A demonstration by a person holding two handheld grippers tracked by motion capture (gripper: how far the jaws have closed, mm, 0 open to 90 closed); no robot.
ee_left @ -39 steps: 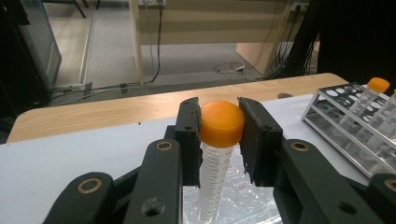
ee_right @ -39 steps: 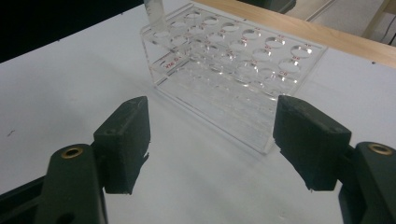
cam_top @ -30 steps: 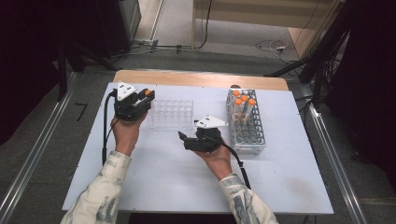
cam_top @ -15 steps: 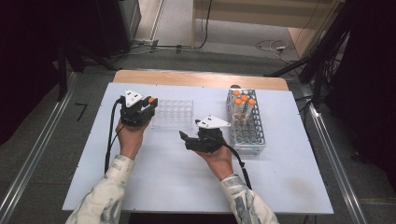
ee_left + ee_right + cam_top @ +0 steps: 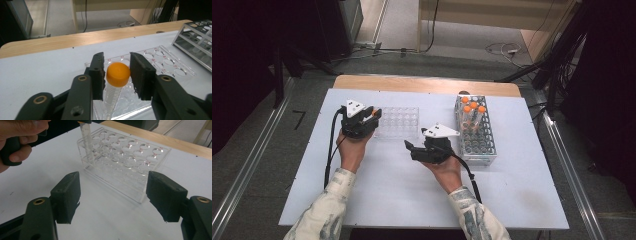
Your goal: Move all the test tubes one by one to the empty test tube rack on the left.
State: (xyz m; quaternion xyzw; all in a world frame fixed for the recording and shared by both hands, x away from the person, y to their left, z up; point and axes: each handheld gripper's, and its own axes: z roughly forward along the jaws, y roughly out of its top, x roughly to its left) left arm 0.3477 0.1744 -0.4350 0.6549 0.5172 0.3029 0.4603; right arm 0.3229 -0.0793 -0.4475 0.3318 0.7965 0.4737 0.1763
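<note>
dim workroom with cables on the floor, then a white table [image 5: 377, 185] edged in wood at the far side. standing on it toward the right, a metal wire rack [image 5: 477, 135] carrying three orange-capped tubes [image 5: 473, 111]; left of that, a clear acrylic rack [image 5: 398, 122] with rows of round holes. over the acrylic rack's near-left corner, left gripper [image 5: 117, 75] around an orange-capped tube [image 5: 117, 75], cap level with the pads, clear graduated body already down in a corner hole. jaws just been opening: a sliver of gap on each side of the cap, so no real pinch now. right gripper [image 5: 113, 195] low over the table before the acrylic rack, jaws spread wide, nothing between them. probably light, stiff plastic, smooth and apt to slip; best taken at the ribbed cap or just under it, squarely, without tilting against the hole's rim.
</note>
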